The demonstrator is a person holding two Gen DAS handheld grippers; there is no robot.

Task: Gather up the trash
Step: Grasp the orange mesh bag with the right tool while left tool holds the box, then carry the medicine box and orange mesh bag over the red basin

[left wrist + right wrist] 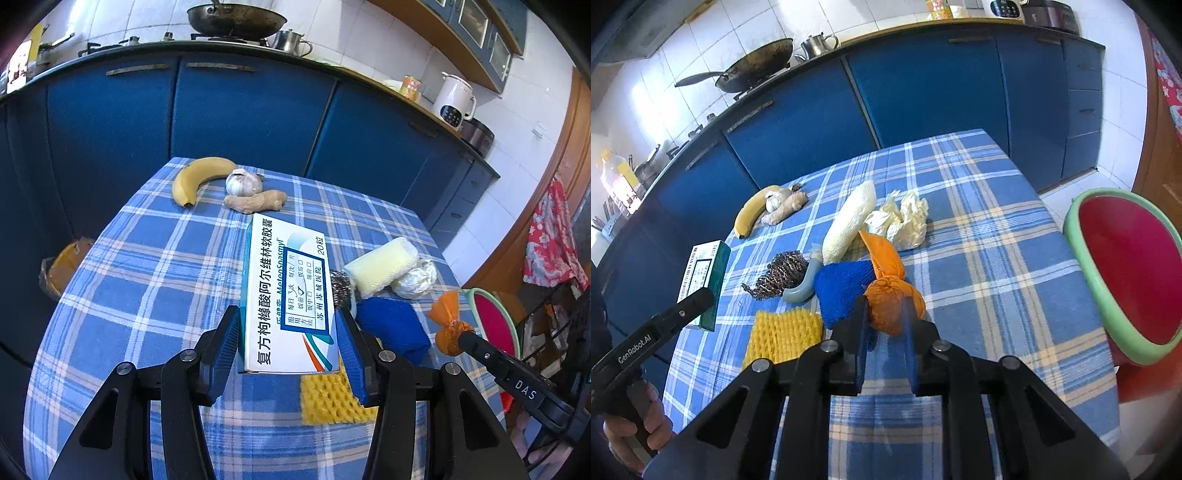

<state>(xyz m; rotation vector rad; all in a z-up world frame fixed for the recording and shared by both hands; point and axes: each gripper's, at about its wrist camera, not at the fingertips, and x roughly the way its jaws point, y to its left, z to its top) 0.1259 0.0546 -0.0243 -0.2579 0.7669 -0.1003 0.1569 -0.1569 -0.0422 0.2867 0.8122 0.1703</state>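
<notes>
Only my right wrist view showed the red basin [1126,273] at three o'clock, off the checked tablecloth [990,236]. My left gripper [288,343] was clamped on the medicine box [286,295], held above the cloth. My right gripper [886,314] pinched the knotted orange bag [892,302] at twelve o'clock. Blue cabinets [240,110] stood behind.

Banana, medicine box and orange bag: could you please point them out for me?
Banana [192,181]: left wrist view, middle of its curve.
Medicine box [286,295]: left wrist view, printed top face.
Orange bag [892,308]: right wrist view, bulging body.
</notes>
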